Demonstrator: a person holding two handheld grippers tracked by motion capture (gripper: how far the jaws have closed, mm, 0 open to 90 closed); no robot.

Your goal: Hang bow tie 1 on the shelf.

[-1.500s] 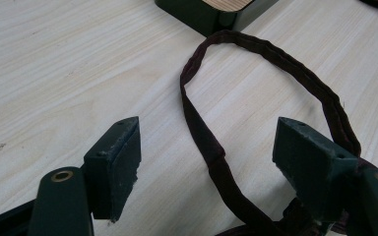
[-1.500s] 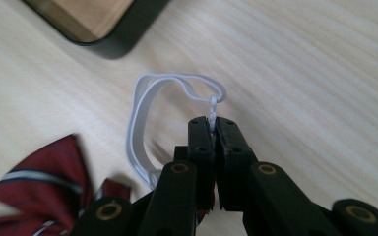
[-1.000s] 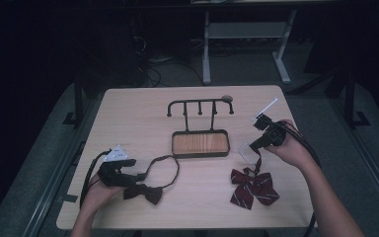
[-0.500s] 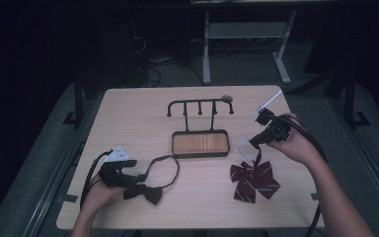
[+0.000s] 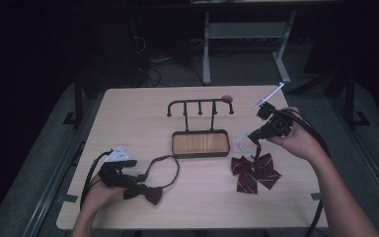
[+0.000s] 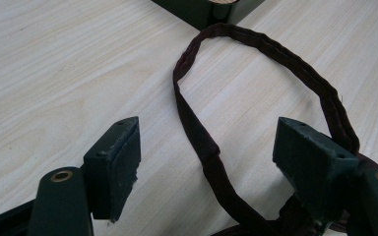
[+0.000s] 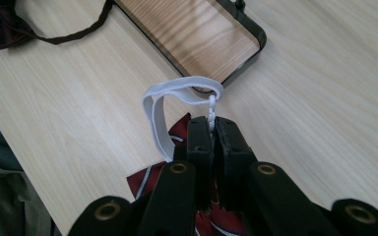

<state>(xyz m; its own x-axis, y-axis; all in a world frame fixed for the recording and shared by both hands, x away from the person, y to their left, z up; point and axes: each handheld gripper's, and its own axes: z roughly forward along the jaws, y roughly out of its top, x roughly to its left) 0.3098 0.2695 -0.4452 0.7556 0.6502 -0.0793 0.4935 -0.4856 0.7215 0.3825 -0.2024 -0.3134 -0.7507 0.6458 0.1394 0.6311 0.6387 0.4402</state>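
A dark bow tie (image 5: 145, 192) lies near the table's front left, its strap (image 6: 197, 137) looping toward the rack. My left gripper (image 5: 134, 177) rests beside it, open, and in the left gripper view its jaws (image 6: 209, 132) straddle the strap without touching. A red striped bow tie (image 5: 254, 170) hangs down to the table right of the rack. My right gripper (image 5: 256, 136) is above it, shut (image 7: 210, 125) on the tie's white elastic band (image 7: 157, 113), which arches ahead of the jaws. The red tie (image 7: 142, 182) shows under the jaws.
A black hook rack (image 5: 200, 103) with a wooden tray base (image 5: 200, 143) stands at mid-table, between the two ties; the tray (image 7: 192, 39) lies just beyond the white band. Cables trail from both grippers off the table edges. A metal stand (image 5: 207, 44) is behind the table.
My right gripper has risen and moved away from the person, pulling the red tie by its white band a little toward the far side. The left gripper has stayed put.
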